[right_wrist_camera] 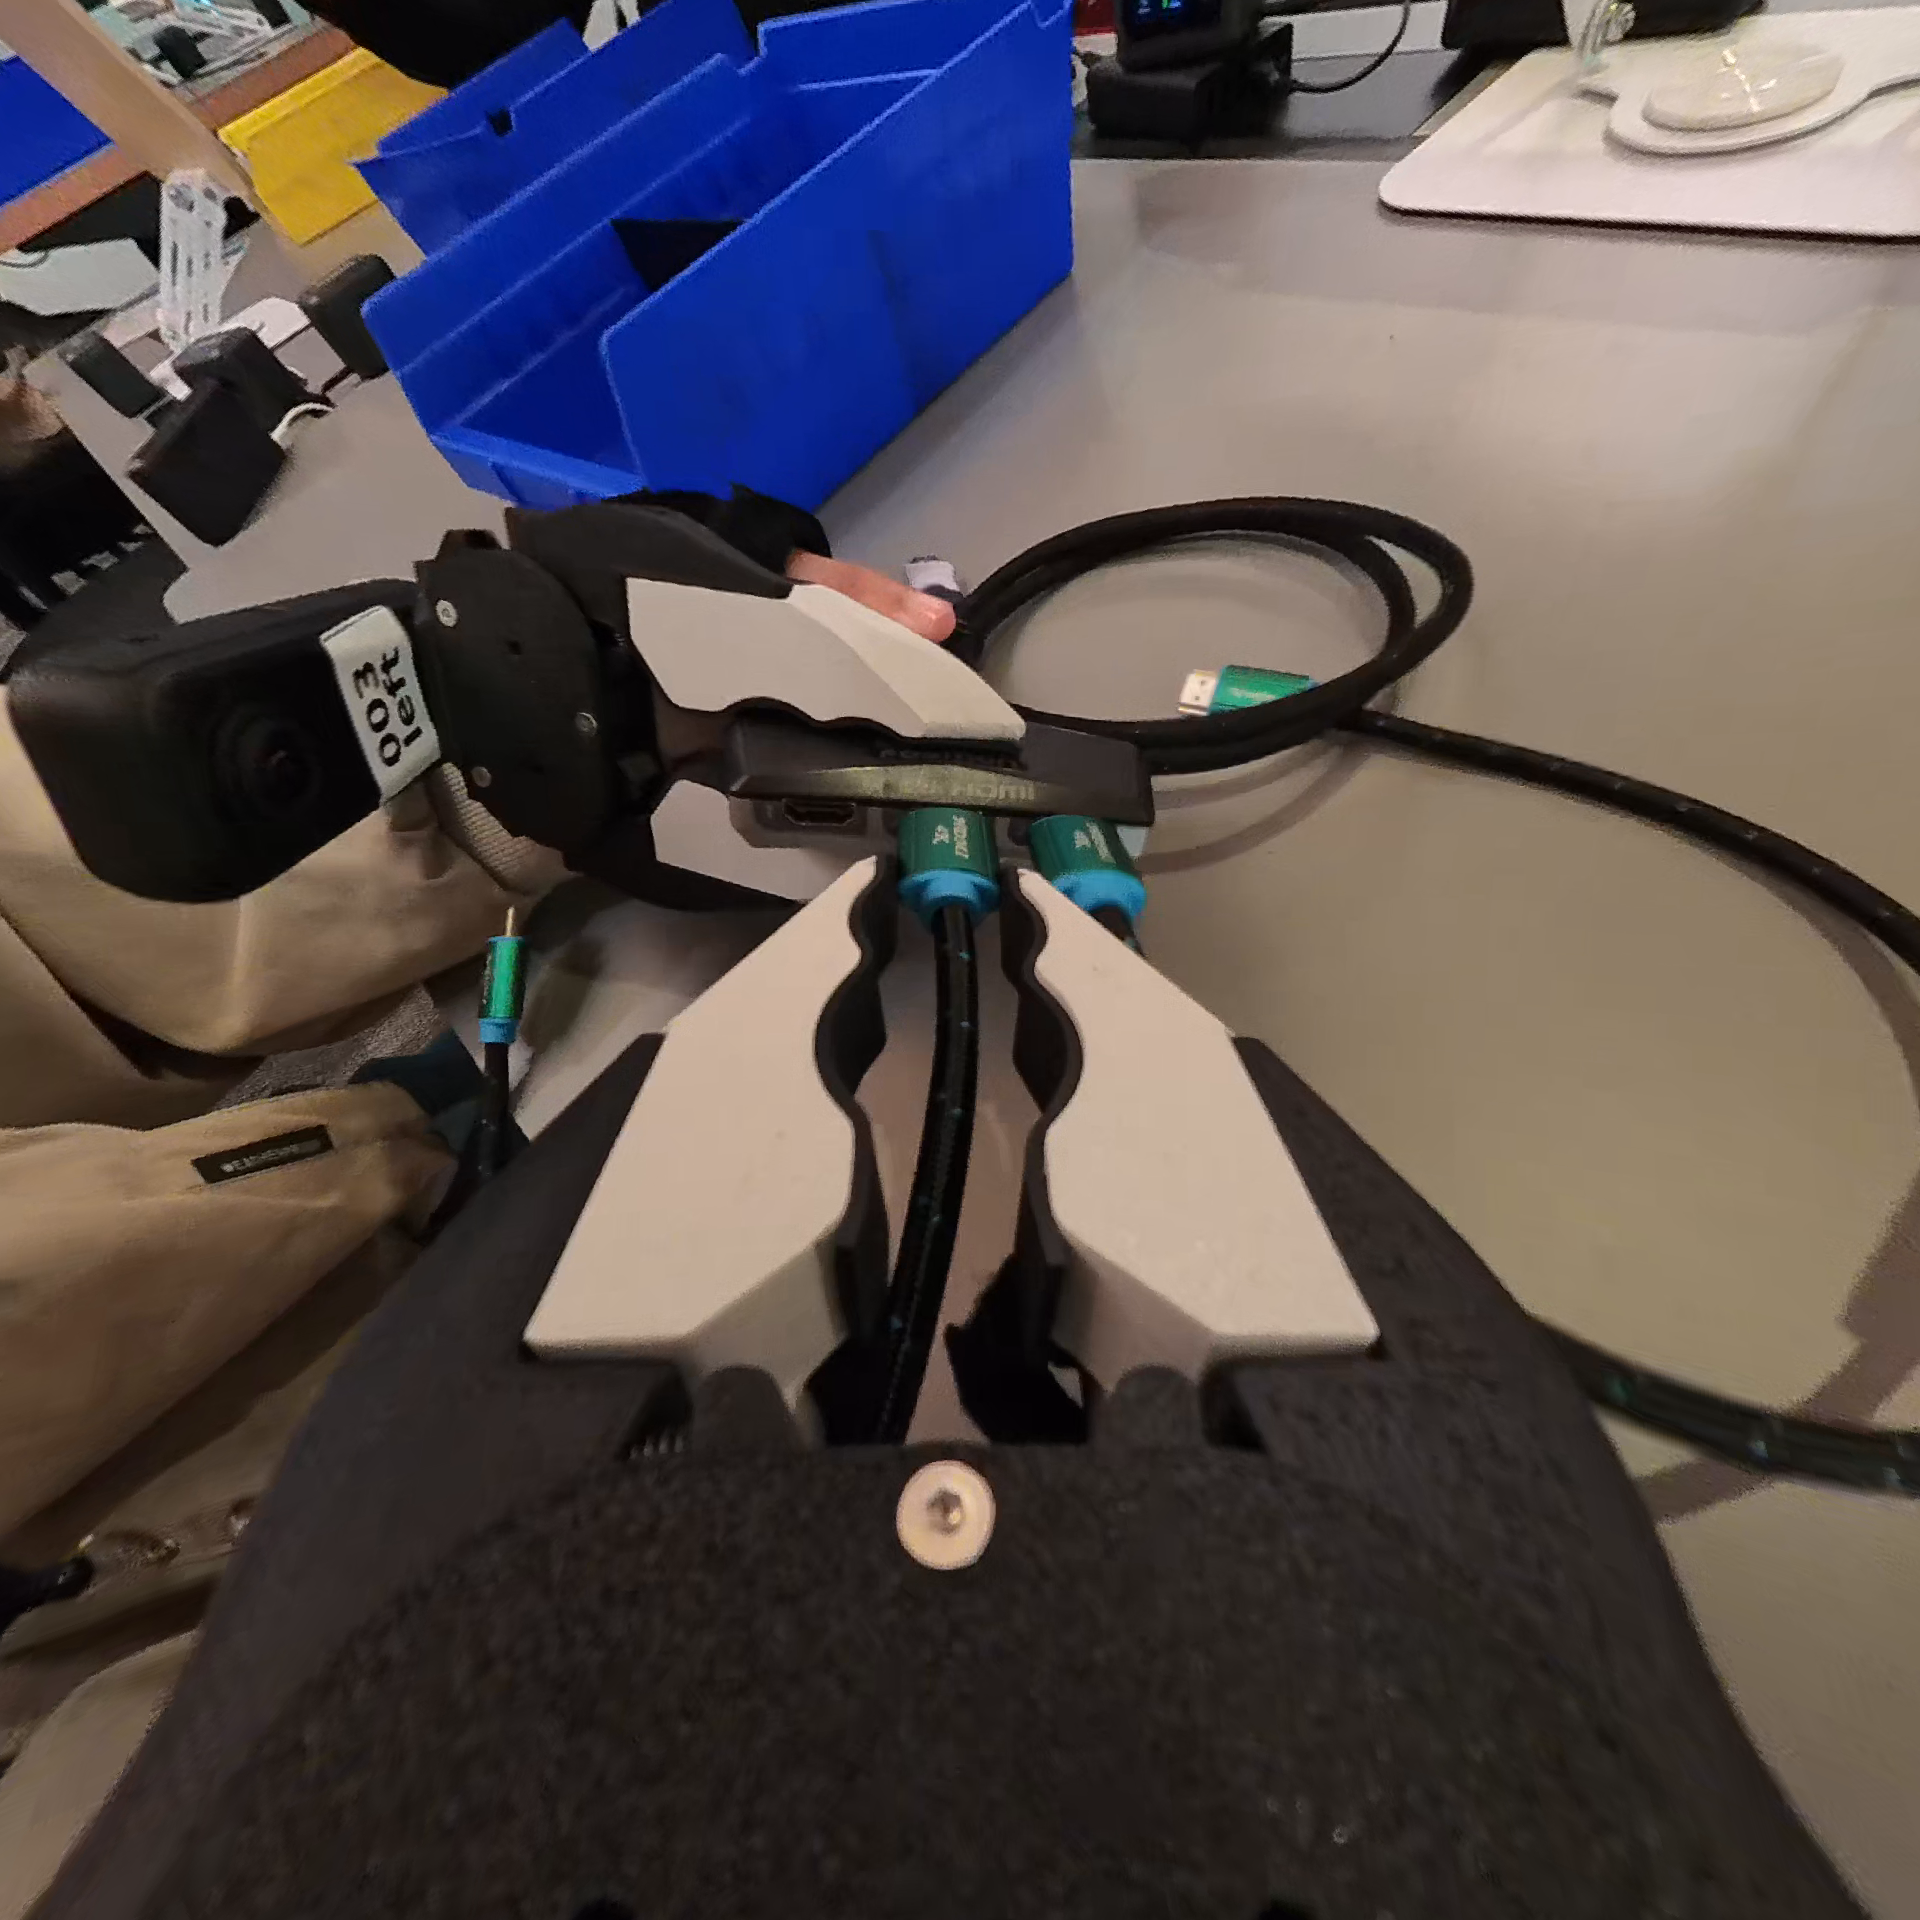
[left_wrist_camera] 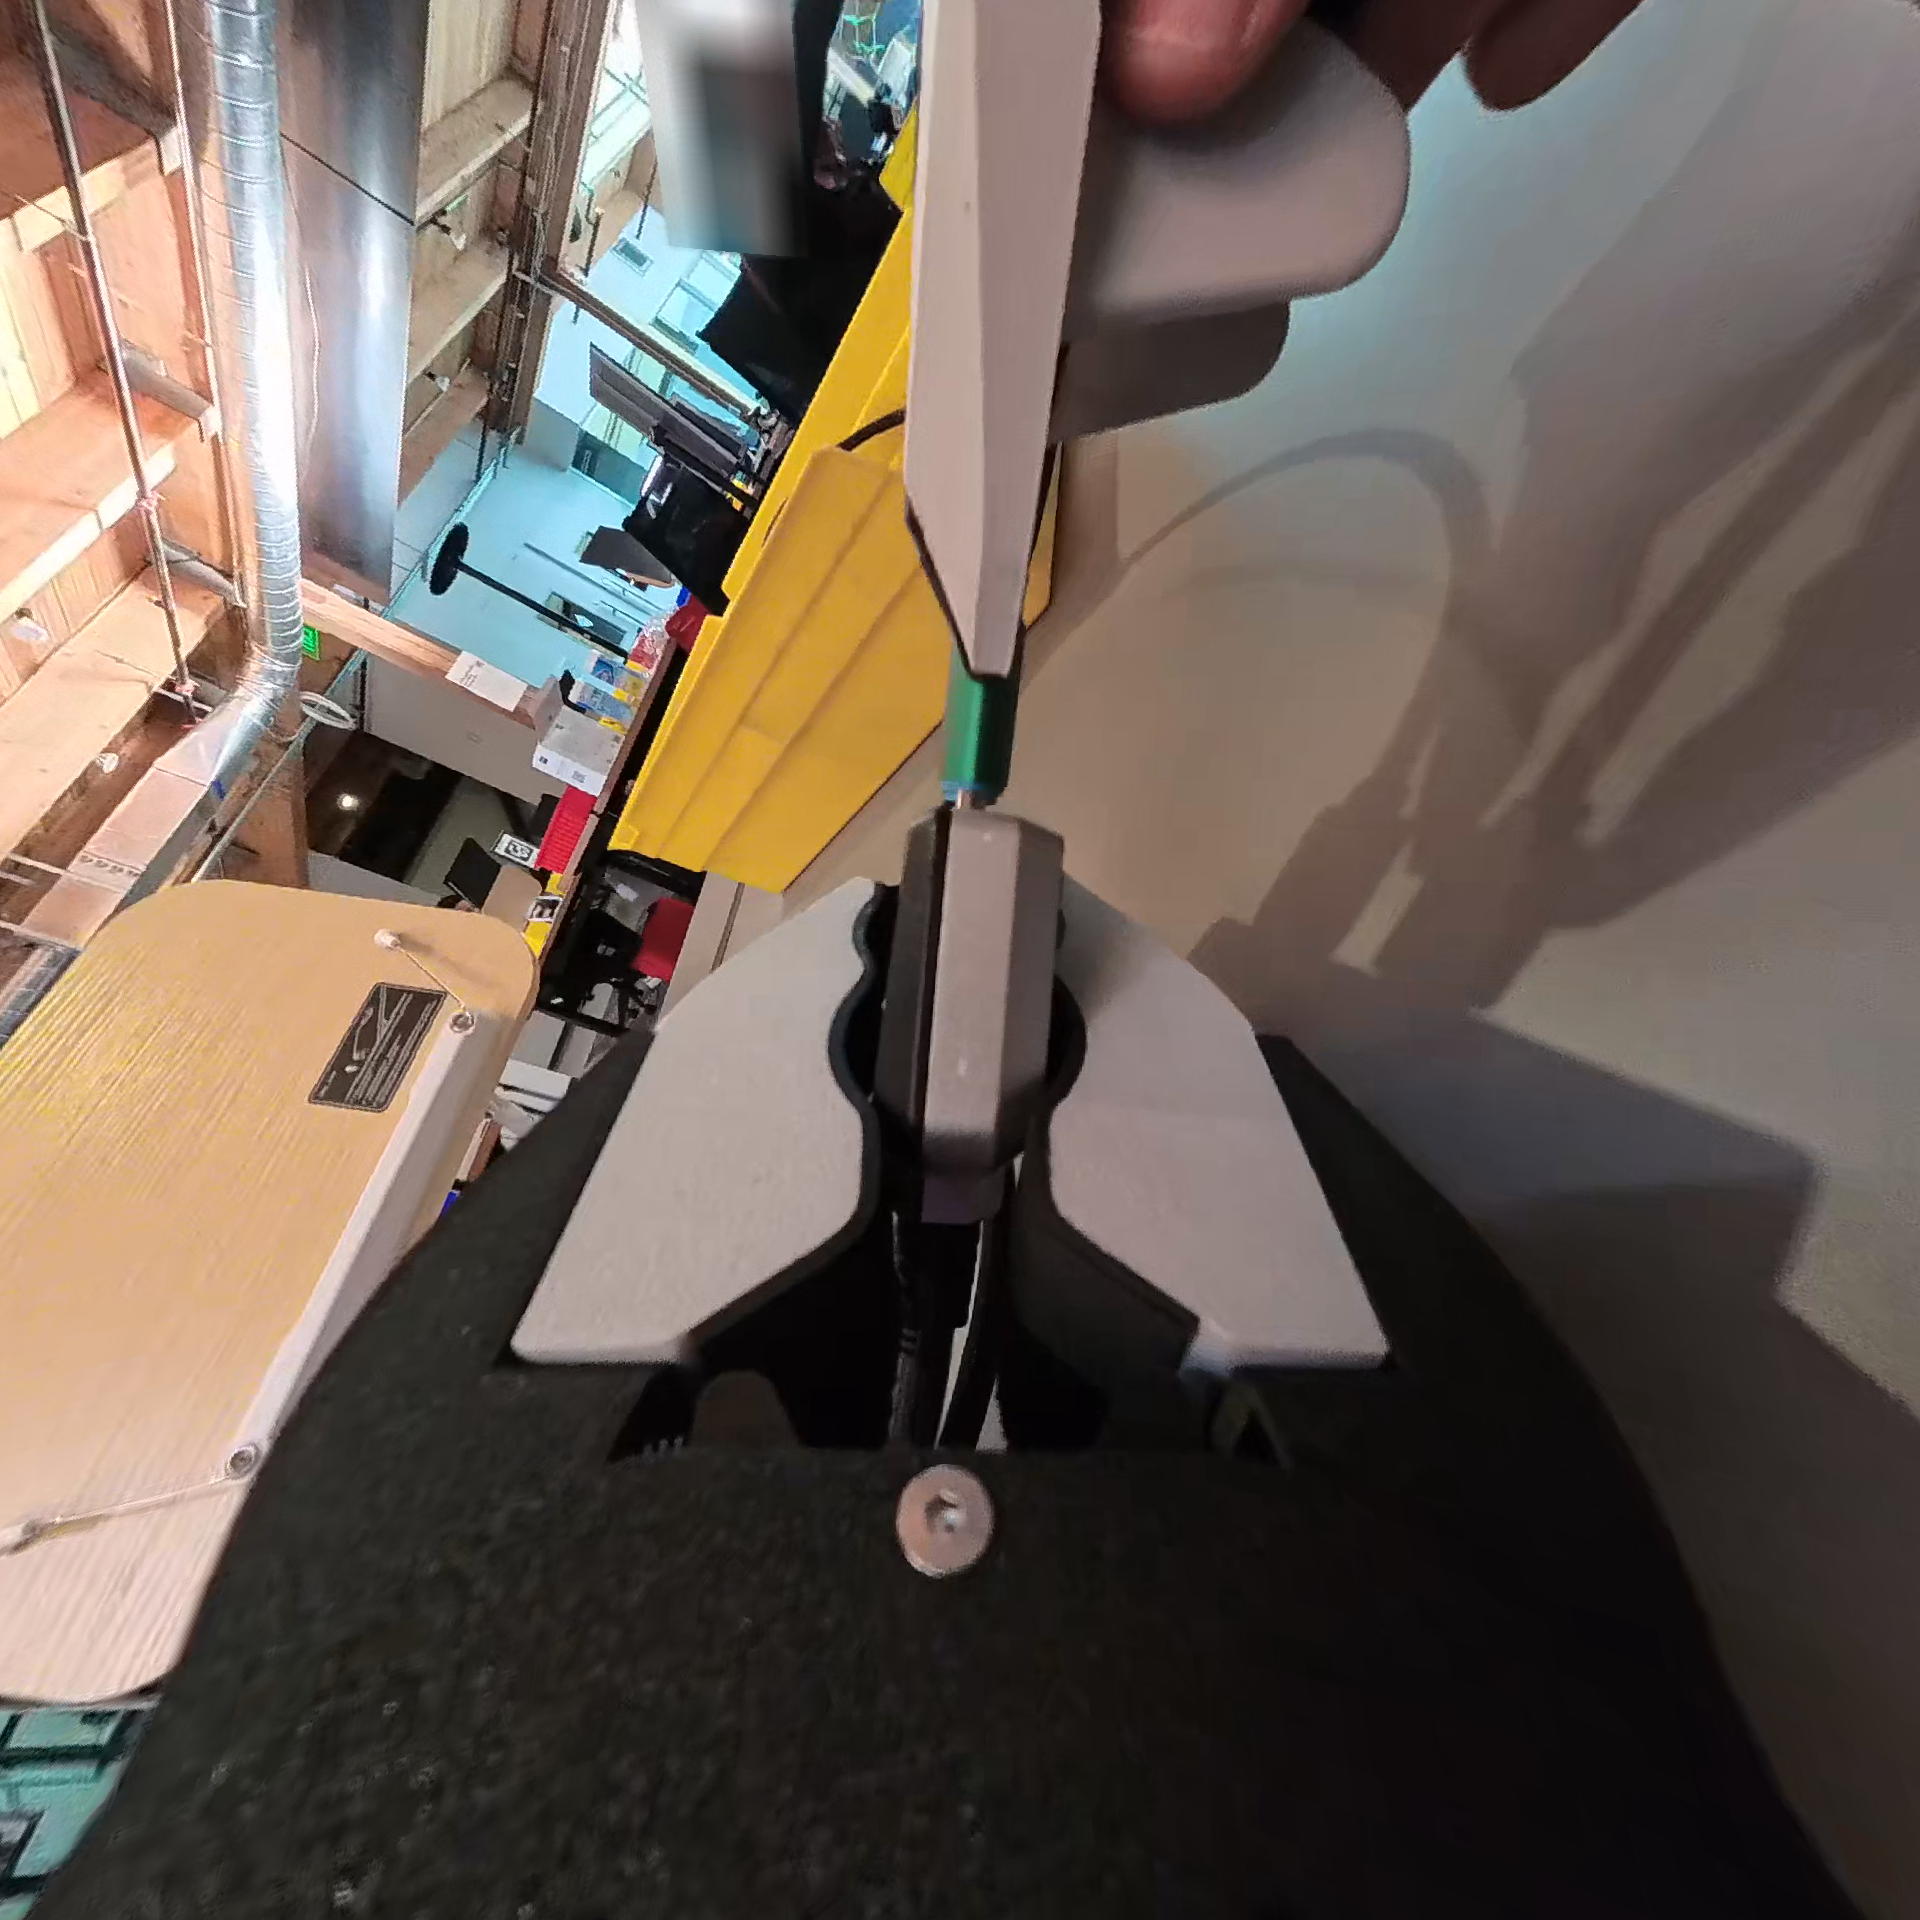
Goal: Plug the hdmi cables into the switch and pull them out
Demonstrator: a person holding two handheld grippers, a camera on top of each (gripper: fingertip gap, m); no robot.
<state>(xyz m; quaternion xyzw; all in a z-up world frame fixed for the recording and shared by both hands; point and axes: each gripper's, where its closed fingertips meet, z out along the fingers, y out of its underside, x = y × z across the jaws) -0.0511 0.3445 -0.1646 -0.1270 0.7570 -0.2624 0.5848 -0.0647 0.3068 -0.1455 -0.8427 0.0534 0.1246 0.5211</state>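
Observation:
The HDMI switch (right_wrist_camera: 1081,774), a flat black box with a grey port face, is clamped in my left gripper (right_wrist_camera: 997,769), just above the grey table (right_wrist_camera: 1455,436). In the left wrist view the switch (left_wrist_camera: 982,997) stands edge-on between the left gripper's (left_wrist_camera: 971,904) fingers. Two green HDMI plugs with blue collars sit in its ports: one (right_wrist_camera: 945,847) in the middle, one (right_wrist_camera: 1086,852) to its right. The port (right_wrist_camera: 821,816) on the left is empty. My right gripper (right_wrist_camera: 948,878) closes on the middle plug's collar, with the cable running back between its fingers. The right gripper's finger (left_wrist_camera: 987,416) and that plug (left_wrist_camera: 982,727) also show in the left wrist view.
A loose green plug (right_wrist_camera: 1247,691) lies inside a coil of black braided cable (right_wrist_camera: 1299,561) behind the switch. Another green plug (right_wrist_camera: 502,977) stands by a tan sleeve (right_wrist_camera: 156,1247). A blue bin (right_wrist_camera: 727,260) is at the back, a yellow bin (left_wrist_camera: 831,623) nearby, a white mat (right_wrist_camera: 1662,156) at back right. The gap from one gripper's tips to the other's is roughly 4 cm.

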